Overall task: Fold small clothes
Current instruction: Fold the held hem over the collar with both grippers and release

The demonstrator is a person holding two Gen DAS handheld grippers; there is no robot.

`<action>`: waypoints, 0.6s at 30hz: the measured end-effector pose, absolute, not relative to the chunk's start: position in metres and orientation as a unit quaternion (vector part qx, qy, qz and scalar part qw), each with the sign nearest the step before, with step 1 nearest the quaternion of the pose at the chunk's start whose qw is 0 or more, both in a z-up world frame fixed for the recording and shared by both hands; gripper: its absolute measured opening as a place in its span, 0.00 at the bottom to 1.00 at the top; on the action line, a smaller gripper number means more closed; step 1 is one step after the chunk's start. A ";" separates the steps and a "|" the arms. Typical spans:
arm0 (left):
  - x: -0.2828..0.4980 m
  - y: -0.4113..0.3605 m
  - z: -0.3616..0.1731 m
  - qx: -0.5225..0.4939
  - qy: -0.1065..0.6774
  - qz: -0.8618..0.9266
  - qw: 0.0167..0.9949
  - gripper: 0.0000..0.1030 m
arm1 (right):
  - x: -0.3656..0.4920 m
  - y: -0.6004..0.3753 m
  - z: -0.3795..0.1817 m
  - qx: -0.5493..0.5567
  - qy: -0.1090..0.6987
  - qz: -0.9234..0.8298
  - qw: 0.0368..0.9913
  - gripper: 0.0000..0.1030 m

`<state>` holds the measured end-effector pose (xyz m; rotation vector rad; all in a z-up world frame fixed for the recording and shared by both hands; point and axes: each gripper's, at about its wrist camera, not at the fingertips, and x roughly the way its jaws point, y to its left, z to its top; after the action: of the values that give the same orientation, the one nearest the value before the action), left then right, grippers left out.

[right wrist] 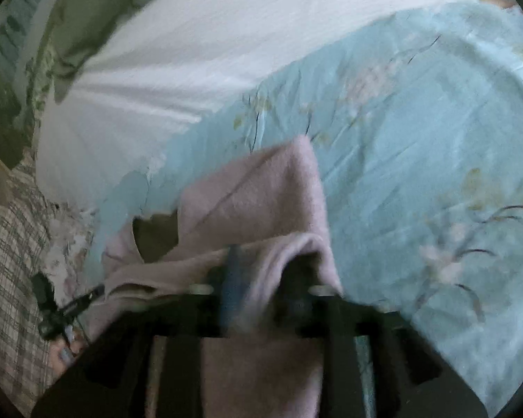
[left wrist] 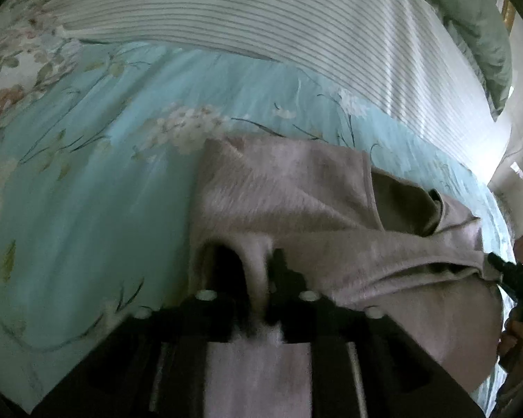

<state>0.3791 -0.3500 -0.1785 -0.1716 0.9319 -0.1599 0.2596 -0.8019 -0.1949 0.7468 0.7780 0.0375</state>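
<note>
The left gripper has its two dark fingers pressed together on a fold of the pink garment; the fingertips themselves are buried in the fleecy cloth, so the exact pinch is hidden, and the cloth drapes back over the tool body toward the lens. In the right wrist view the right gripper likewise pinches a ridge of the same pink garment, with one bluish finger showing through the blur and the other lost in shadow under a hump of cloth. Both views are smeared, the right one more so.

The garment hangs between the two tools, its far part lying on the light blue floral bedspread. An opening in it (a neck or armhole, hard to tell) shows a darker olive inside. At the right edge of the left view, the other tool is only a dark sliver, cut off by the lens rim, with a bit of hand below it.

Beyond the bedspread lies a white, finely striped sheet, and a grey-green pillow sits at the far corner. In the right view a plaid cloth fills the lower left edge.
</note>
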 end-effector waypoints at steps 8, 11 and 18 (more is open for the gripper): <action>0.312 -0.388 -0.175 -0.078 0.445 -0.152 0.879 0.44 | 0.231 -0.747 -0.166 0.290 0.359 0.101 0.881 0.62; 0.312 -0.419 -0.185 -0.031 0.457 -0.149 0.876 0.44 | 0.248 -0.709 -0.180 0.237 0.414 0.141 0.867 0.62; 0.369 -0.409 -0.188 -0.052 0.471 -0.084 0.877 0.44 | 0.302 -0.732 -0.198 0.247 0.439 0.061 0.862 0.60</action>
<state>0.3694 -0.4092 -0.1877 -0.1089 0.9832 -0.1744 0.3019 -0.7317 -0.1976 0.5176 0.9215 0.1282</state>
